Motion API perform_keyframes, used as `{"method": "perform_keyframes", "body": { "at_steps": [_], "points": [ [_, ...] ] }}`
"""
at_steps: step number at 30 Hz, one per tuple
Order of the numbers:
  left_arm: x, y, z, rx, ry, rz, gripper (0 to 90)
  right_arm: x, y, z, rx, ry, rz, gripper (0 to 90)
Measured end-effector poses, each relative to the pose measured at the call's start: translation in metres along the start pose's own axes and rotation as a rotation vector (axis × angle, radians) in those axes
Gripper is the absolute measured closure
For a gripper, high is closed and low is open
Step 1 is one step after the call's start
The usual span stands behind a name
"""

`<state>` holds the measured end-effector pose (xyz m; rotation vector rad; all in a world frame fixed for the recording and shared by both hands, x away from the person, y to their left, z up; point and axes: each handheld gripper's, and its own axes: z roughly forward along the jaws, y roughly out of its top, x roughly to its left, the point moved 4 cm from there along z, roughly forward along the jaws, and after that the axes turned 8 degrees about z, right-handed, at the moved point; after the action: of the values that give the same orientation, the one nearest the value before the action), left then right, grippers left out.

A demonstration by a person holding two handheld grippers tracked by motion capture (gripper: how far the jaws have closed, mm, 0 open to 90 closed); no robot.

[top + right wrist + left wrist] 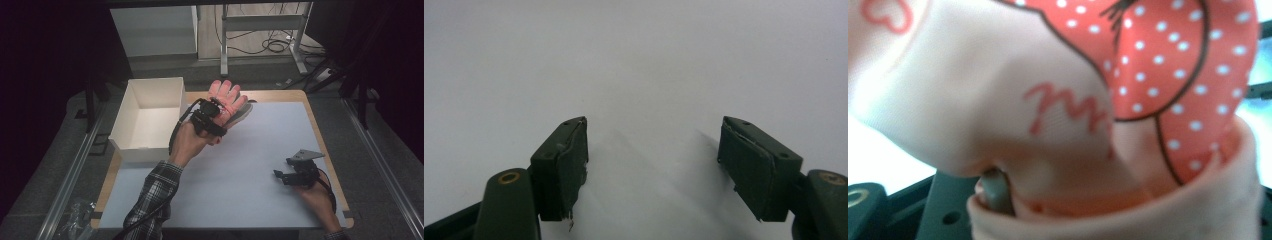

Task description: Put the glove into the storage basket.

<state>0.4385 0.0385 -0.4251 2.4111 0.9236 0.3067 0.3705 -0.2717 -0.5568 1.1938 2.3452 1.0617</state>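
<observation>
Pink glove (229, 98), red dotted print, is lifted above the table's (260, 150) far edge, just right of the white box (150, 117). Your left gripper (212, 116) is clamped on its cuff. Your right gripper (295, 175) rests near the table's right side, jaws wide apart, nothing between.

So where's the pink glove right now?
In the high view the pink glove hangs from the left gripper, raised near the table's far edge, just right of the white box.
</observation>
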Motion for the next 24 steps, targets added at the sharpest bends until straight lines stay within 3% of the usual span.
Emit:
{"method": "perform_keyframes", "body": {
  "at_steps": [10, 24],
  "points": [
    [0.029, -0.002, -0.026, -0.005, 0.042, -0.059, 43.0, 0.000, 0.000, 0.000, 0.000, 0.000, 0.000, 28.4],
    [0.075, -0.022, -0.063, -0.031, 0.114, -0.176, 42.9, 0.000, 0.000, 0.000, -0.001, 0.000, -0.002, 28.4]
  ]
}}
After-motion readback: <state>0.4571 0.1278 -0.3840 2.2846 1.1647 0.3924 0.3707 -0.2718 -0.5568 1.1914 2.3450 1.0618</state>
